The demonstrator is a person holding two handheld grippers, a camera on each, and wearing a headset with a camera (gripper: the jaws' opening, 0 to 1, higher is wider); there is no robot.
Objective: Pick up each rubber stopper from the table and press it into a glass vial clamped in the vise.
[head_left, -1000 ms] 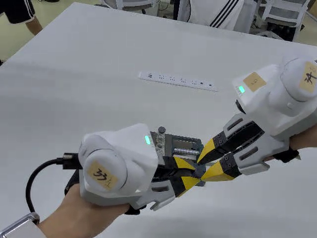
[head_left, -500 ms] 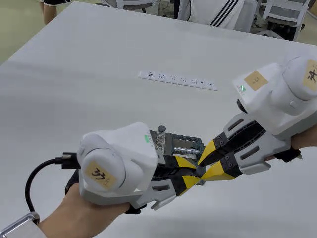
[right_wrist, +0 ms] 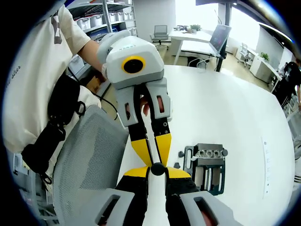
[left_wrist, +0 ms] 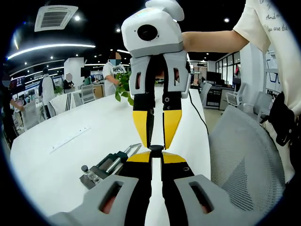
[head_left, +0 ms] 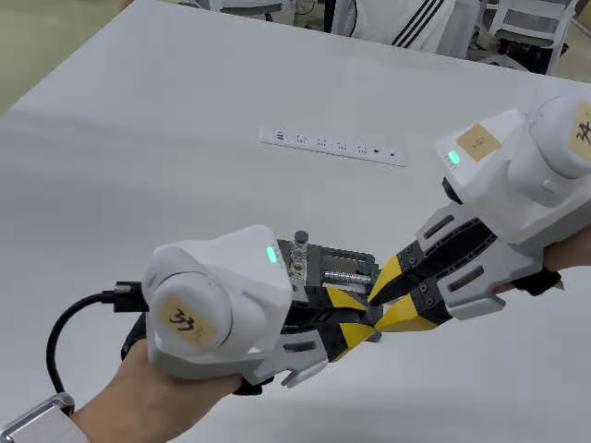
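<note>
A small black rubber stopper [right_wrist: 157,168] sits where both grippers meet tip to tip, just in front of the vise [head_left: 340,269]. My left gripper [head_left: 367,317] reaches in from the lower left, jaws shut on the stopper [left_wrist: 156,148]. From the right my right gripper [head_left: 373,297] points down at the same spot, its yellow fingertips [left_wrist: 141,127] closed around the stopper too. The grey vise [right_wrist: 209,165] clamps a row of clear glass vials [right_wrist: 210,152]. A dark-topped piece [head_left: 301,239] stands at one end of that row.
A white power strip [head_left: 331,148] lies further back on the white table [head_left: 166,120]. A black cable [head_left: 60,325] loops from the left gripper's rear. A grey mesh chair [right_wrist: 89,155] stands beside the table, and people sit at its far edge.
Both grippers stay tip to tip at the stopper; the right one has edged slightly higher. The head camera has shifted a little.
</note>
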